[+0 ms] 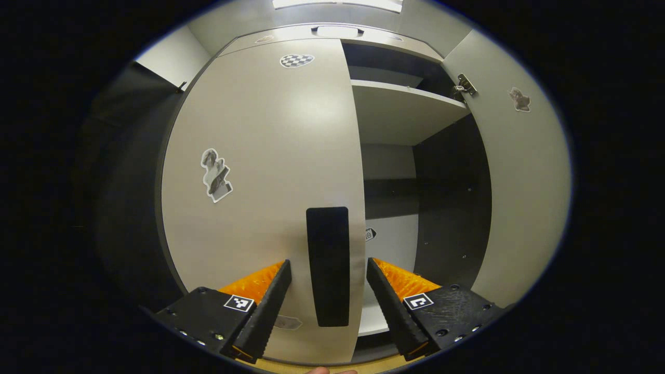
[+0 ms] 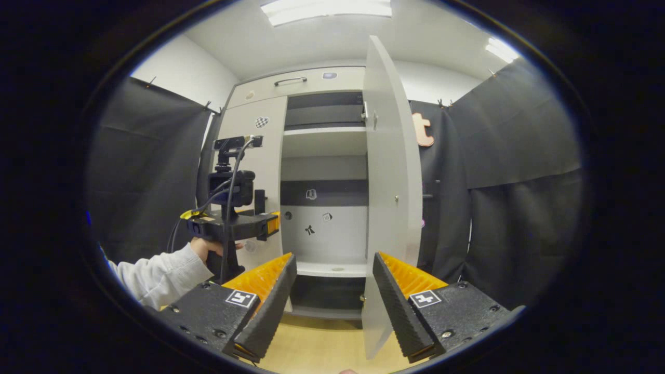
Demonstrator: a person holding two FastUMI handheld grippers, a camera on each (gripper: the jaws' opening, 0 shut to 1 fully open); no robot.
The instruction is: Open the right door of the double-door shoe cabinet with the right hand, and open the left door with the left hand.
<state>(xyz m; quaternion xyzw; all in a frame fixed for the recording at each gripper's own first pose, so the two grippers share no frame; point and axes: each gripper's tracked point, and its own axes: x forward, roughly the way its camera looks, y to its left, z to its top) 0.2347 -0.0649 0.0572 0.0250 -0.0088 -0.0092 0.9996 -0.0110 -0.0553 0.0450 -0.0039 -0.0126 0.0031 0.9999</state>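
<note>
Though closed, left door's handle (image 1: 327, 266) (upright)

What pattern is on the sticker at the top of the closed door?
A black-and-white checkered sticker, clearest in the left gripper view.

One cabinet (image 2: 311, 83) with two doors: one shut (image 1: 260, 171), one open (image 2: 389, 171). Two claws, left (image 1: 328, 301) and right (image 2: 335, 298). Two stickers on the shut door, one handle (image 1: 328, 265).

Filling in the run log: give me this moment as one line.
right door: open | left door: closed | left gripper: open, straddling handle | right gripper: open, holding nothing
</note>
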